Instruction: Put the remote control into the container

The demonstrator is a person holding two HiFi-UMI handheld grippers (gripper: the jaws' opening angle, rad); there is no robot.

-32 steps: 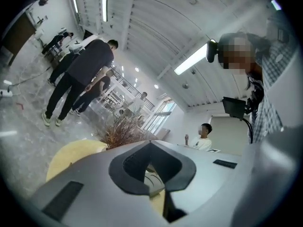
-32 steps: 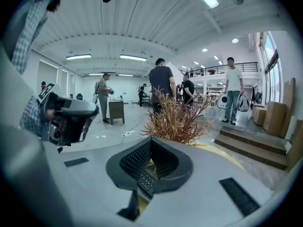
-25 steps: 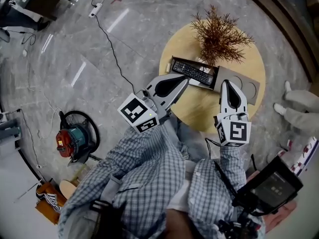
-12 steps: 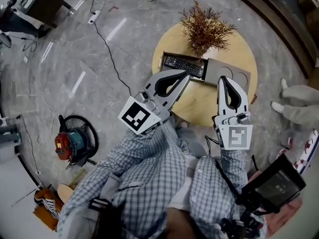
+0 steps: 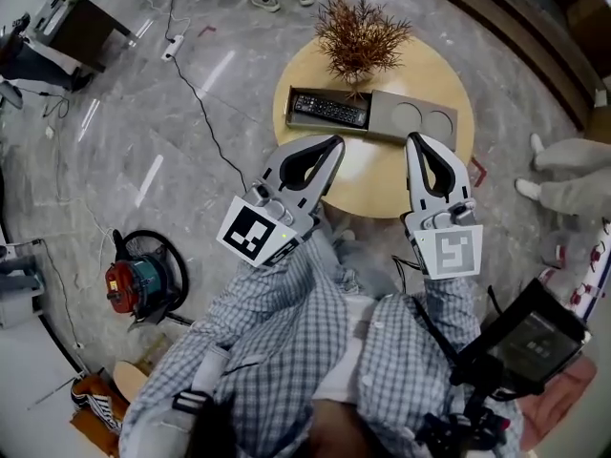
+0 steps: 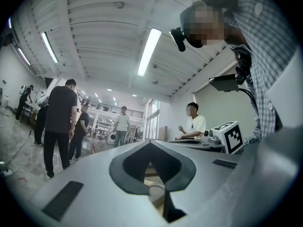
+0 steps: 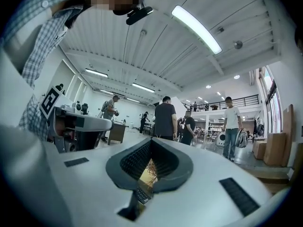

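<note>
- Saw a red and teal machine on the grey floor at the far left, well apart from the table.
- Found the left gripper held out from a checked sleeve. It pointed up and to the right over the near edge of the round wooden table. Read its jaws as closed tip to tip, gripping nothing, with the tips near the container's near wall and touching no object.
- Spotted the remote control, black, lying flat in the left-hand compartment of the container.
- Traced its long axis along the container's length, left to right across the table, with the right end slightly nearer. Could not tell which end was the front.
- Noted the container as a long grey tray lying across the far half of the table, with two round recesses in its right part.
- Saw a dried brown plant just behind the container, at the table's far side.
- Found the right gripper pointing straight away toward the container's right half, tips at its near wall. Could not judge contact. Read its jaws as pressed together, with nothing between them.
- Noticed a person's pale trouser legs and shoes on the floor at the far right.
</note>
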